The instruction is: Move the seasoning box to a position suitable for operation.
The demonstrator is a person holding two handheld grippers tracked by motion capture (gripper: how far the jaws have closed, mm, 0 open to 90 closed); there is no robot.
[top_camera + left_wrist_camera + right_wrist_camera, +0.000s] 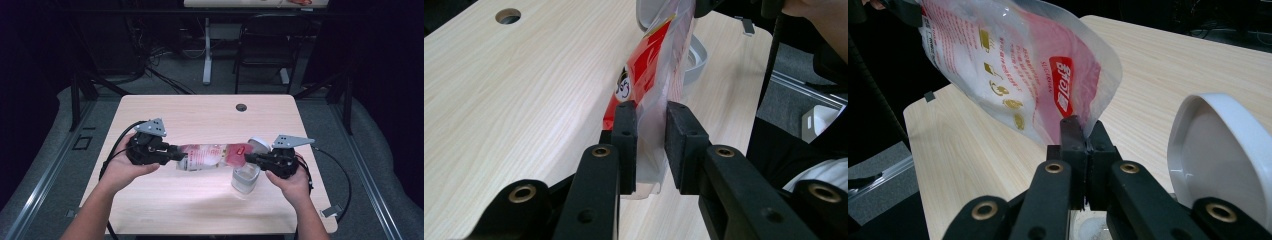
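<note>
Aloft, plastic bag stretched between both grippers, left gripper pinching one end, right gripper clamped on the other, above clear container

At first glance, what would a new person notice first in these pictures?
A clear plastic bag with red print, stretched above the middle of the wooden table between the left gripper and the right gripper, each clamped on one end. Under the right end stands a clear container with its white lid open.

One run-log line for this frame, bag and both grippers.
left gripper: shut on bag end | right gripper: shut on bag's other end | bag: off table, above clear container | lid: open
</note>
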